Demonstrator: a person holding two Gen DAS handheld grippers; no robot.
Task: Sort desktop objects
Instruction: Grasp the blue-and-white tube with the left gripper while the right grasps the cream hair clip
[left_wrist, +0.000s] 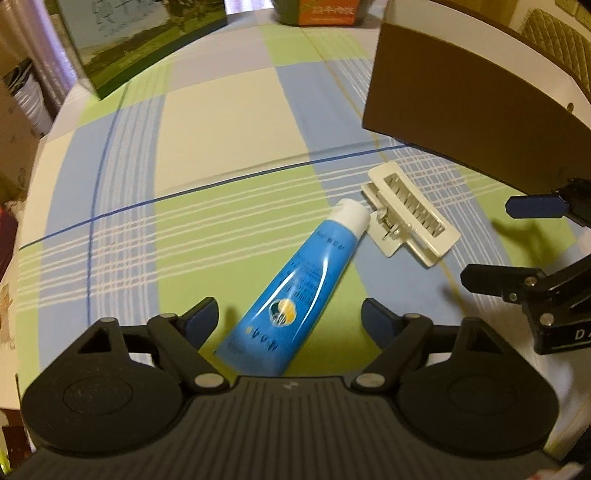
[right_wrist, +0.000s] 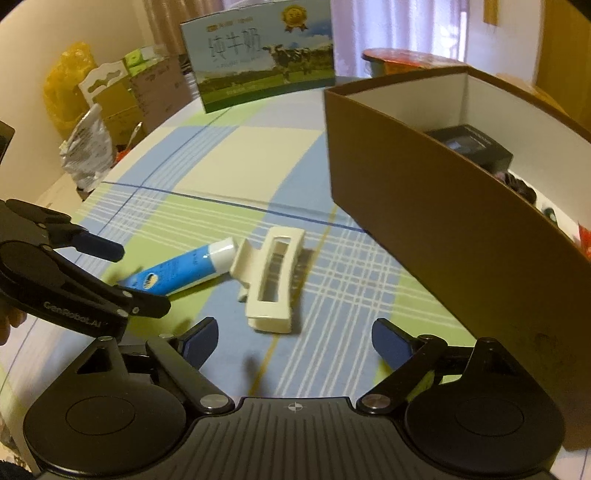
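One "GenRobot.AI"-marked left tongs (right_wrist: 142, 278)

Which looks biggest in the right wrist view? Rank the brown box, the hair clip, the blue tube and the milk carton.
1. brown box, by far.
2. milk carton, though it stands farthest away.
3. hair clip and blue tube: too alike to rank, and the tube's tail is hidden.

Tube (left_wrist: 295, 291): crimped end hidden behind the left gripper's body between its fingers; print blurred, unreadable. Box (right_wrist: 436, 206): cut off by the frame edge right of the fingers; dark contents (right_wrist: 469, 146) only partly visible over its wall, unidentifiable.
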